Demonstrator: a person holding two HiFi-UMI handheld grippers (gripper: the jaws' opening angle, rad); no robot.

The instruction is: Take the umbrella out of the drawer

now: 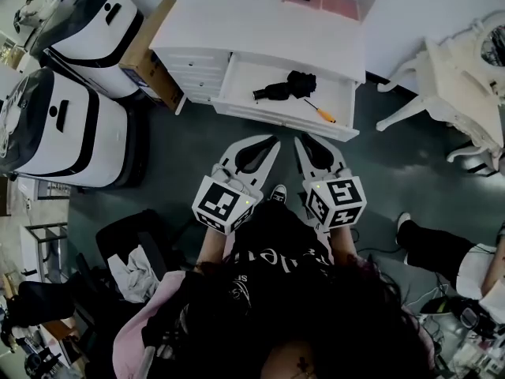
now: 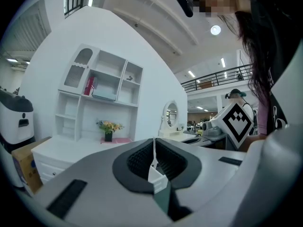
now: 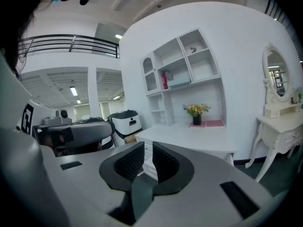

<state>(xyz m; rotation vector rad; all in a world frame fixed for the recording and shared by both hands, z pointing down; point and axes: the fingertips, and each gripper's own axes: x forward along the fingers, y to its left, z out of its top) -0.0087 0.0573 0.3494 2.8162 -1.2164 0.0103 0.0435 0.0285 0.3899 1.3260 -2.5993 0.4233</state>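
A white desk fills the far middle of the head view. Two white-and-black machines stand to its left, with a cardboard box wedged between them and the desk. A white dressing table stands well apart on the right. The desk's wide drawer is already pulled out toward the person, so the opening step looks done. Inside it lies the folded black umbrella, flat near the middle of the drawer floor and a little toward the far side. An orange-handled screwdriver lies just beside it on the near right. The left gripper and the right gripper are held side by side on the near side of the drawer front. Their tips point at it but are not over the drawer yet. In each gripper's own view the pads are drawn together with nothing between them, so both tongs are closed and empty. Judging by this, the task is at its early approach: nothing has been grasped. What remains is to open one pair of jaws, reach in over the drawer front, close on the umbrella without catching the screwdriver, and lift it clear of the drawer.
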